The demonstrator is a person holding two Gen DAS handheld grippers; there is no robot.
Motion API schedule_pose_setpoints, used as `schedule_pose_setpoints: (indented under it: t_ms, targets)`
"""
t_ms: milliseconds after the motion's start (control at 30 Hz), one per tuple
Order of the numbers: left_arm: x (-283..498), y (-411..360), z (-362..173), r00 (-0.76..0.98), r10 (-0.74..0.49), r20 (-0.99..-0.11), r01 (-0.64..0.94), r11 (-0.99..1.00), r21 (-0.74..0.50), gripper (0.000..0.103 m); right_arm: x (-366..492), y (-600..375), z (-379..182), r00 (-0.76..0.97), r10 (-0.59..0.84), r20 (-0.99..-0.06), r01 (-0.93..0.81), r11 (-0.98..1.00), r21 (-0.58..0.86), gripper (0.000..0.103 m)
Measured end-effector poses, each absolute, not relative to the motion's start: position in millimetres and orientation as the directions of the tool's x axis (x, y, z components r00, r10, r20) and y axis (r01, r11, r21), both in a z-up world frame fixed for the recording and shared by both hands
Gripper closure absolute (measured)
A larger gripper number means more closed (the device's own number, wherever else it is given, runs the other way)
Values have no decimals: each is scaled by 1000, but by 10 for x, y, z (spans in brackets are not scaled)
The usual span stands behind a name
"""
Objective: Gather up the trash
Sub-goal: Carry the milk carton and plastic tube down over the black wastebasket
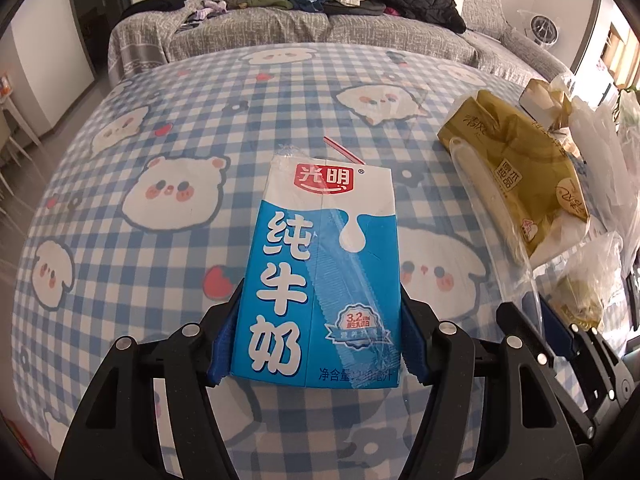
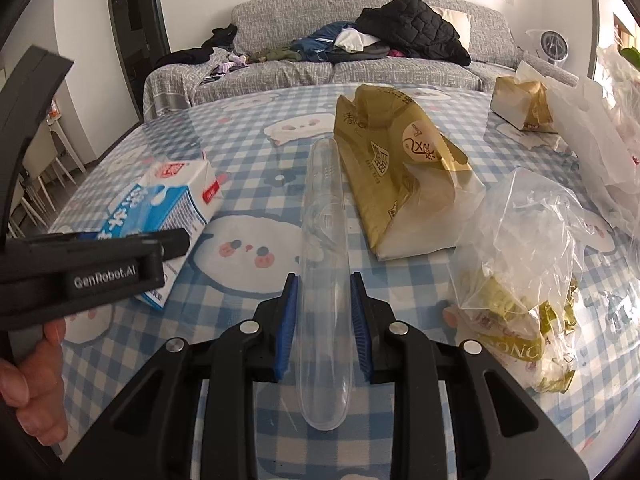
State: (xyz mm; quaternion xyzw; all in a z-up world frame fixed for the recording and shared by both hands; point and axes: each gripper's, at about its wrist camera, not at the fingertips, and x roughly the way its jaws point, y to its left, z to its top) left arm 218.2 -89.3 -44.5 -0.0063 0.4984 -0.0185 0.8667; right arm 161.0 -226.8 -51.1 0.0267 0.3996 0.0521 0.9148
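glossy boxy milk carton (image 1: pixel 320 276) clamped in left tool (image 1: pixel 316 344); right tool (image 2: pixel 325 320) pinches clear plastic tube (image 2: pixel 325 264).

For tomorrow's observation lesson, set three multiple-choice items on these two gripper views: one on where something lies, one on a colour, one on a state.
1. Where does the tissue pack lie relative to the clear case?
A. To its right
B. To its left
C. Under it

2. What colour is the lower body of the milk carton?
A. Green
B. Blue
C. Orange

3. What is the left gripper doing?
A. Open above the table
B. Shut on the carton
C. Shut on a bag

Answers:
1. A: in the right wrist view the gold pack sits right of the case, which lies between the right gripper's pads.
2. B: the carton is blue below a white top with a red logo.
3. B: both blue pads press the carton's sides.
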Motion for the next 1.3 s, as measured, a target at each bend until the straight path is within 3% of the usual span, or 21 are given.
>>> schedule_pose_setpoints:
  t_ms: [1300]
  targets:
    - [771, -385, -269, 520, -69, -851, -13, 996, -89, 39, 497, -2113, -78, 717, 171, -676, -144, 985, 96, 78]
